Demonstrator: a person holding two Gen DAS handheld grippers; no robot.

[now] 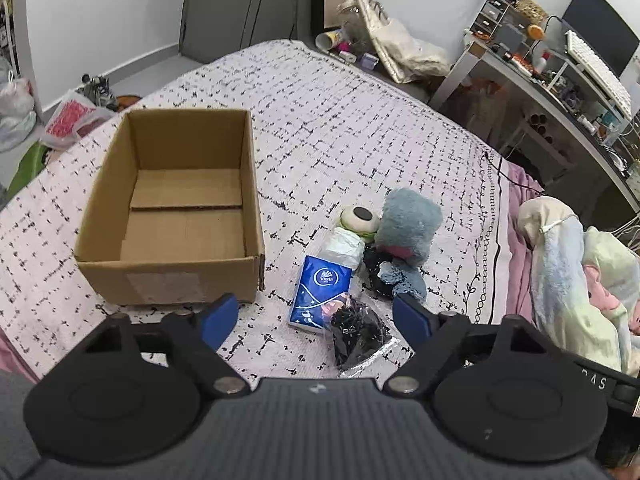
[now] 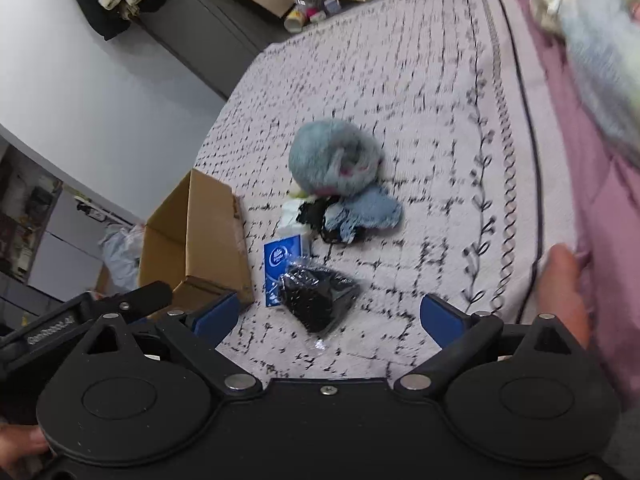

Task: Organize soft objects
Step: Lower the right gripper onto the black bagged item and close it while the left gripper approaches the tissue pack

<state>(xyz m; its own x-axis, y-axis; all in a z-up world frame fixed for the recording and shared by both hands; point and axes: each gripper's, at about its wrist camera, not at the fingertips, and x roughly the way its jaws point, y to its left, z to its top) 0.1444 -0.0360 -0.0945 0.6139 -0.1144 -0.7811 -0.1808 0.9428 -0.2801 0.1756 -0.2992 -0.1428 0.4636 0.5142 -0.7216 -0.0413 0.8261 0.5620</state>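
Observation:
An open, empty cardboard box (image 1: 176, 208) stands on the patterned bedspread (image 1: 340, 120); it also shows in the right wrist view (image 2: 196, 236). To its right lies a pile: a blue fluffy plush (image 1: 408, 224) (image 2: 336, 156), a round white toy with a black spot (image 1: 360, 218), a blue tissue pack (image 1: 320, 294) (image 2: 280, 268), a black lace piece (image 1: 376, 268) and a clear bag of black items (image 1: 356, 332) (image 2: 316, 300). My left gripper (image 1: 316, 318) is open above the near end of the pile. My right gripper (image 2: 330, 318) is open, the black bag between its fingers' line.
A pastel blanket (image 1: 576, 272) is bunched at the bed's right side. A desk (image 1: 560, 80) with a keyboard and clutter stands beyond the bed. Bags lie on the floor at left (image 1: 68, 120). A hand (image 2: 564, 288) rests on the bedspread at right.

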